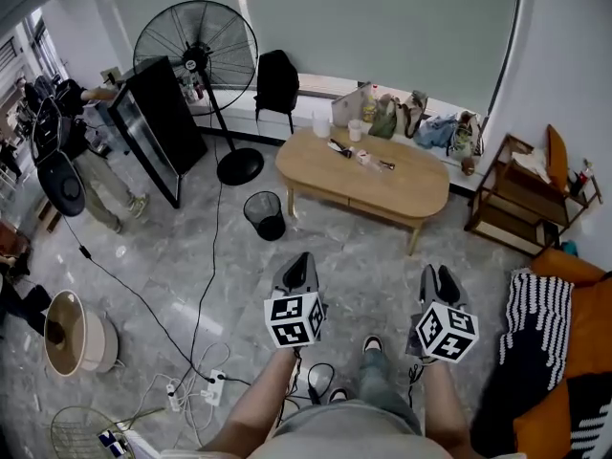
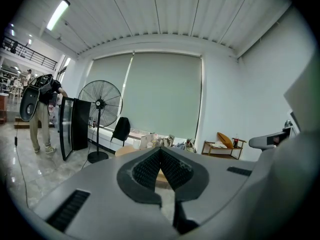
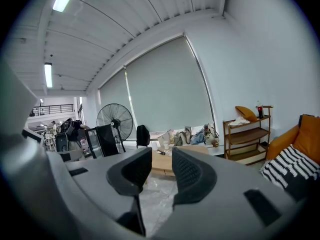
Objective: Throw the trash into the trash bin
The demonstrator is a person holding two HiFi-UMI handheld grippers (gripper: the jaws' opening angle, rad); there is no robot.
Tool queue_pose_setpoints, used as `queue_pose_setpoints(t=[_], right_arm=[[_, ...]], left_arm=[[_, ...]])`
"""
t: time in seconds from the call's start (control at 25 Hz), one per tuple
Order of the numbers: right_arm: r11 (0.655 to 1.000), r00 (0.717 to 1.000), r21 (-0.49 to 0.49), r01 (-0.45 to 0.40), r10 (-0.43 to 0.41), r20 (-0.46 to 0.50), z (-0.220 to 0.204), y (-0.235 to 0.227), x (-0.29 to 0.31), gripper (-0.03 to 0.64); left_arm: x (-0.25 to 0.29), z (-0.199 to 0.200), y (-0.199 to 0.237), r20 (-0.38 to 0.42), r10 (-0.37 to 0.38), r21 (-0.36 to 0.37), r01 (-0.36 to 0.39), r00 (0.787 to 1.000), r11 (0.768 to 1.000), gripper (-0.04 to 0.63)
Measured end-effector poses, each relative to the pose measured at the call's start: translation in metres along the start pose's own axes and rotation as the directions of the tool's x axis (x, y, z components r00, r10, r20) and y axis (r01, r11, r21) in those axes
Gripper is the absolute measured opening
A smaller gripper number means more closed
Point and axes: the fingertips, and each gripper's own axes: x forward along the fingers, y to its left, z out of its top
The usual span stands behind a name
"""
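Note:
A black mesh trash bin [image 1: 265, 214] stands on the grey floor by the left end of a low wooden table [image 1: 411, 191]. On the table lie small bits of trash [image 1: 368, 159], a dark-handled item [image 1: 340, 147] and two white cups [image 1: 321, 124]. Both grippers are held level over the floor, well short of table and bin. My left gripper [image 1: 298, 268] is shut, its ribbed pads [image 2: 150, 166] meeting at the tip with nothing between them. My right gripper [image 1: 438, 280] is open; through the gap between its pads [image 3: 187, 171] I see the table [image 3: 161, 162] and bare floor.
A standing fan [image 1: 196, 46] and a black panel [image 1: 158, 127] stand at the back left, with a person [image 1: 96, 175] beside them. Cables and a power strip [image 1: 206, 385] lie on the floor to my left. A wooden shelf [image 1: 526, 199] and an orange sofa [image 1: 574, 352] are on the right.

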Motion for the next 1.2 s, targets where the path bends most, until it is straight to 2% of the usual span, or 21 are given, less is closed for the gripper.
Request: queue_pose_setpoints(t=[0.24, 0.76, 0.96, 1.2], right_arm=[[1.0, 1.0, 0.012, -0.011, 0.011, -0.008, 0.014, -0.025, 0.064, 0.129], [0.996, 0.995, -0.001, -0.094, 0.094, -0.03, 0.08, -0.086, 0.23, 0.127], [0.993, 0.992, 0.005, -0.118, 0.118, -0.043, 0.092, -0.099, 0.285, 0.126], [0.989, 0.987, 0.03, -0.145, 0.146, -0.067, 0.093, -0.094, 0.333, 0.118]], left_arm=[[0.063, 0.006, -0.003, -0.009, 0.03, 0.0, -0.03, 1.0, 1.0, 0.014], [0.22, 0.04, -0.025, -0.002, 0.115, -0.029, -0.115, 0.993, 0.993, 0.014], [0.26, 0.045, -0.022, -0.015, 0.145, -0.022, -0.145, 0.989, 0.989, 0.014], [0.295, 0.051, -0.003, -0.042, 0.176, -0.007, -0.177, 0.983, 0.984, 0.014]])
